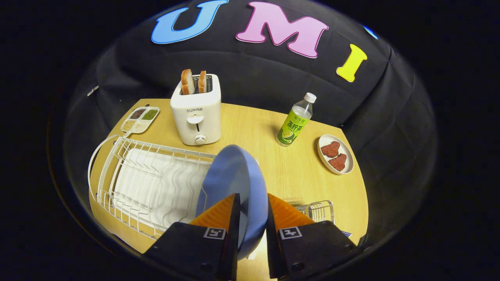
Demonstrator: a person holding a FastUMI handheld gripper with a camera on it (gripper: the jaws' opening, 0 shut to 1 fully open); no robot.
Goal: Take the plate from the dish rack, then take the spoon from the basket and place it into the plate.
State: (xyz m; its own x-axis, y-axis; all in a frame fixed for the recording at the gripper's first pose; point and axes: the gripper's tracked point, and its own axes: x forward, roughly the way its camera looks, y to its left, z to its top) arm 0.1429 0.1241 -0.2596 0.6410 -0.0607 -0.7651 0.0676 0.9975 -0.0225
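Observation:
A blue plate [230,175] stands on edge between my two fingers, and my gripper [253,201] is shut on its rim. The plate is held up at the right end of the white wire dish rack [129,175], tilted slightly toward the rack. Part of a small wire basket [318,210] shows just right of my right finger, low on the wooden table [254,128]. The spoon is hidden from me.
A white toaster [197,113] with two bread slices stands beyond the rack. A divided tray [140,119] of seasonings lies at the far left. A green-labelled bottle [295,121] and an oval dish [336,154] with red pieces sit to the right.

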